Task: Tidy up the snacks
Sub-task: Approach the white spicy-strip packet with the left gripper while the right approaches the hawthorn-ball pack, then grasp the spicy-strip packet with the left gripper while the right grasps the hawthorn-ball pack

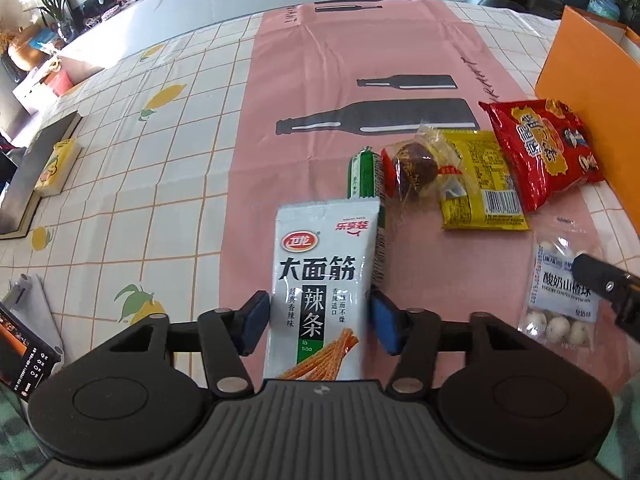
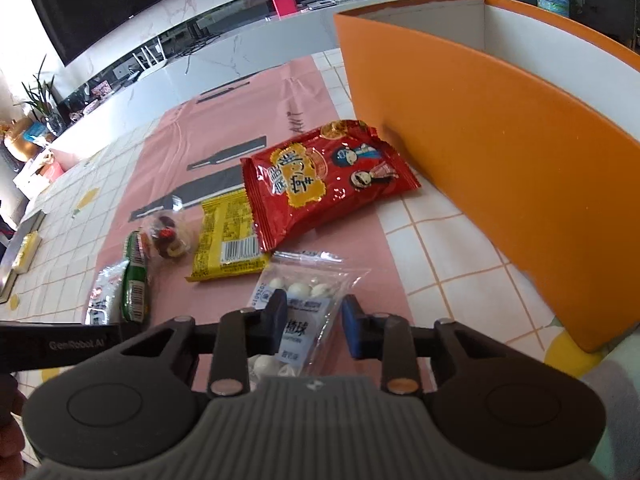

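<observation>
Sunlit table (image 1: 168,168), pink mat, and none of the snacks boxed yet as far as I can see. My left gripper (image 1: 318,322) has its jaws half-closed around the white packet (image 1: 320,280); right gripper (image 2: 314,326) pinches the ball bag (image 2: 298,300). Red bag (image 2: 320,176), yellow pack (image 2: 228,236), green stick (image 2: 134,284) lie beside the orange box (image 2: 500,168).

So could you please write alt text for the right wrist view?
The right claw is shut on a clear bag of white yogurt-coated balls lying on a pink mat. Beyond it lie a red snack bag and a yellow packet, beside a tall orange box.
</observation>
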